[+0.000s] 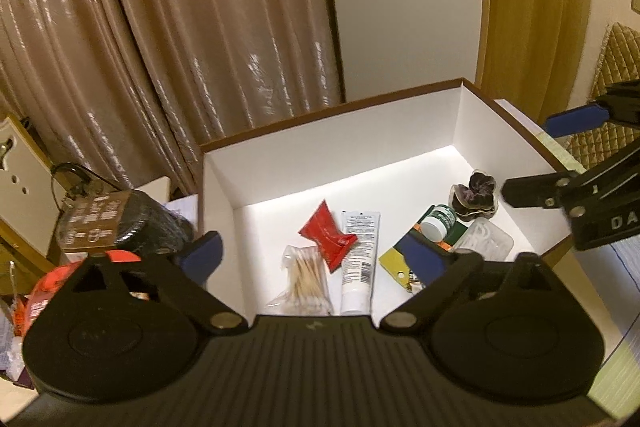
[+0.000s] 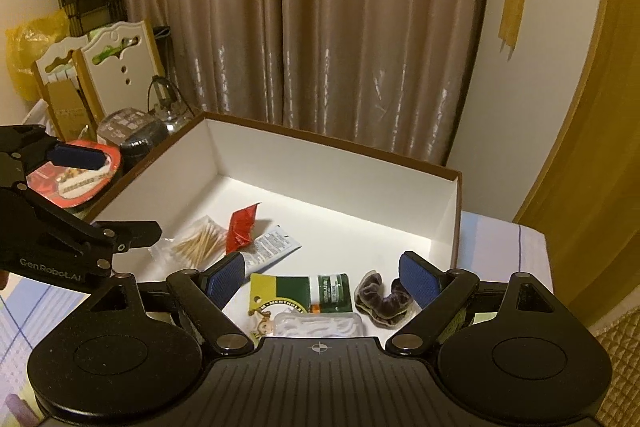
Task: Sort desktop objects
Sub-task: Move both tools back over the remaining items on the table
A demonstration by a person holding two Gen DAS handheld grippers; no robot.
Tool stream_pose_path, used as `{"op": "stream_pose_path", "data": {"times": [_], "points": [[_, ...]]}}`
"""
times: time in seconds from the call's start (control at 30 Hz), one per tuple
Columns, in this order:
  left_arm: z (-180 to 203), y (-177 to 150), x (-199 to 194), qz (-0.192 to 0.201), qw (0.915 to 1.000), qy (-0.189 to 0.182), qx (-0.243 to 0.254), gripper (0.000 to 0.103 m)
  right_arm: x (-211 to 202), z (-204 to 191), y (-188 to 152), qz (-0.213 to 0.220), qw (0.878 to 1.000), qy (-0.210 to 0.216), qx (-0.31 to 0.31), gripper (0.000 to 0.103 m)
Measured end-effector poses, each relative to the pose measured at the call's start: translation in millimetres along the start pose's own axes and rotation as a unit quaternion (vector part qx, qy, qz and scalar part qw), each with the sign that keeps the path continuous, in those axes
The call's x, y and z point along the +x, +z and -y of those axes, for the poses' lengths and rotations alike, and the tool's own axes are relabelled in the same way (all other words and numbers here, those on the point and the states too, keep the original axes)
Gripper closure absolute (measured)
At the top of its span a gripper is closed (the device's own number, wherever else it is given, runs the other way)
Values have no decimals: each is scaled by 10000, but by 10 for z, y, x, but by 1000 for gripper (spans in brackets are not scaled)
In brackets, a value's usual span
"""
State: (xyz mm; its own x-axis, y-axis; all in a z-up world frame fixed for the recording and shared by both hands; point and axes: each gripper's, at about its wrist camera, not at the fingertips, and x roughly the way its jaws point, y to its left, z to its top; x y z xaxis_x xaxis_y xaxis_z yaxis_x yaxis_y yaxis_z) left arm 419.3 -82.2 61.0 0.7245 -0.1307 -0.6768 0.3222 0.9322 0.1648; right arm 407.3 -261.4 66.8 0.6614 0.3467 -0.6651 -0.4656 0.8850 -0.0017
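A white-lined box with a brown rim (image 1: 332, 107) (image 2: 332, 143) holds a bag of cotton swabs (image 1: 304, 279) (image 2: 196, 243), a red packet (image 1: 326, 235) (image 2: 240, 225), a white tube (image 1: 360, 259) (image 2: 272, 247), a yellow-green card (image 1: 394, 261) (image 2: 280, 287), a green bottle (image 1: 438, 221) (image 2: 332, 293), a dark scrunchie (image 1: 476, 195) (image 2: 380, 301) and a clear plastic case (image 1: 488, 241) (image 2: 320, 325). My left gripper (image 1: 312, 255) (image 2: 132, 193) hovers open and empty over the box's left near side. Over the right near side, my right gripper (image 2: 322, 281) (image 1: 526, 159) is open and empty too.
A red-lidded container (image 2: 76, 171) and a dark labelled jar (image 1: 120, 215) (image 2: 132, 131) stand left of the box. Shiny curtains (image 2: 320, 27) hang behind it. A pale checked cloth (image 2: 500, 239) covers the table on the right.
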Motion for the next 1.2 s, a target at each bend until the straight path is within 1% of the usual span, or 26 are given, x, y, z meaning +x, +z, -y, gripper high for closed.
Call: {"op": "stream_pose_path", "data": {"times": [0.17, 0.6, 0.8, 1.2], "points": [[-36, -76, -149, -7, 10000, 76, -21, 1, -181, -59, -42, 62, 10000, -21, 72, 16], [-93, -374, -677, 32, 9997, 110, -228, 1, -632, -289, -226, 56, 10000, -32, 73, 16], [-84, -557, -917, 35, 9993, 64, -378, 1, -796, -396, -385, -56, 10000, -37, 57, 16], [-68, -973, -1305, -74, 9981, 27, -611, 1, -1054, -509, -802, -376, 9988, -43, 307, 16]]}}
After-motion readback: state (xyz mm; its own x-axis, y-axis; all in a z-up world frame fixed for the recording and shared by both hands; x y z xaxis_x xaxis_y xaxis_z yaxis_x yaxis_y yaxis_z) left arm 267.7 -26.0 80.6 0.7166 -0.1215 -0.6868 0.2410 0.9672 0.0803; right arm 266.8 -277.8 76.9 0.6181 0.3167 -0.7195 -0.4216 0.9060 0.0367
